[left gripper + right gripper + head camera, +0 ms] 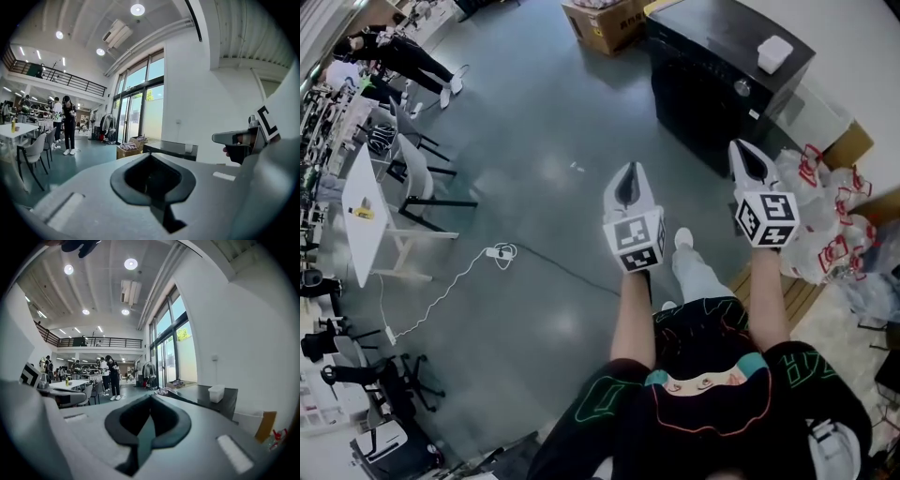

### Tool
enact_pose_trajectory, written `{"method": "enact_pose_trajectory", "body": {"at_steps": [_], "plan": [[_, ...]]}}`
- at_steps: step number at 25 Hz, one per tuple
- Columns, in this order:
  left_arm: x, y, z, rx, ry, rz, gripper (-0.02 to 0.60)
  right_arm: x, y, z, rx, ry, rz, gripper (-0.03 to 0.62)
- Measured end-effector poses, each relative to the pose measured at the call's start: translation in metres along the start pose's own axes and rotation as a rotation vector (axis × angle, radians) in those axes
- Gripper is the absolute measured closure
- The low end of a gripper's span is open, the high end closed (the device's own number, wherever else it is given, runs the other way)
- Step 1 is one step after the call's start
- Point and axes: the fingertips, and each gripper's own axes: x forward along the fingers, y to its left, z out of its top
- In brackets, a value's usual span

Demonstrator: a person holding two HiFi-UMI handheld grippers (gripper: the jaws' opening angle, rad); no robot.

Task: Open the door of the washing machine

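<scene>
The black, box-shaped washing machine (pixel 727 56) stands ahead of the person by the white wall, well apart from both grippers. Its door, on the dark front face, looks shut, though its outline and handle are too dark to make out. I judge the machine heavy and rigid, so the body should not shift while the door swings stiffly on its hinge. The hold belongs at the door's edge or recess, probably smooth, glossy plastic that 1 jaw could hook.

A round silver knob (pixel 742 87) sits on the front, and a small white plastic box (pixel 774 53) rests on the flat top. The left gripper (pixel 628 180) and right gripper (pixel 751 159) are each clamped together on nothing. A brown cardboard box (pixel 600 23) stands beside the machine, and crinkled clear plastic bags (pixel 825 211) lie nearer the person.
</scene>
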Motion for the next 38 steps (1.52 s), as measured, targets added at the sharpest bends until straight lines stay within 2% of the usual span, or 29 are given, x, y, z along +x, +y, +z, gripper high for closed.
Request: {"method": "enact_pose_trajectory", "body": {"at_steps": [5,9,12,17,21,29,34,38], "plan": [[0.065,0.023,0.009,0.035,0.028,0.023,0.571,0.072,-0.012,0.002,0.041,-0.005,0.032,0.591],[0.124,0.019,0.023,0.071,0.051,0.004,0.571,0.128,-0.05,0.01,0.086,0.0,0.005,0.591],[0.171,0.022,0.04,0.104,0.042,0.01,0.571,0.172,-0.076,0.024,0.095,-0.016,-0.002,0.591],[0.233,0.02,0.063,0.107,0.01,0.012,0.571,0.226,-0.11,0.056,0.07,-0.059,0.005,0.591],[0.266,0.022,0.084,0.106,-0.032,0.016,0.571,0.26,-0.126,0.082,0.047,-0.1,0.016,0.591],[0.311,0.048,0.093,0.102,-0.038,0.053,0.571,0.31,-0.127,0.089,0.027,-0.104,0.054,0.591],[0.365,0.05,0.086,0.108,-0.015,0.007,0.571,0.349,-0.15,0.079,0.03,-0.086,0.014,0.591],[0.436,0.047,0.086,0.112,-0.013,-0.064,0.571,0.388,-0.188,0.074,0.02,-0.068,-0.063,0.591]]}}
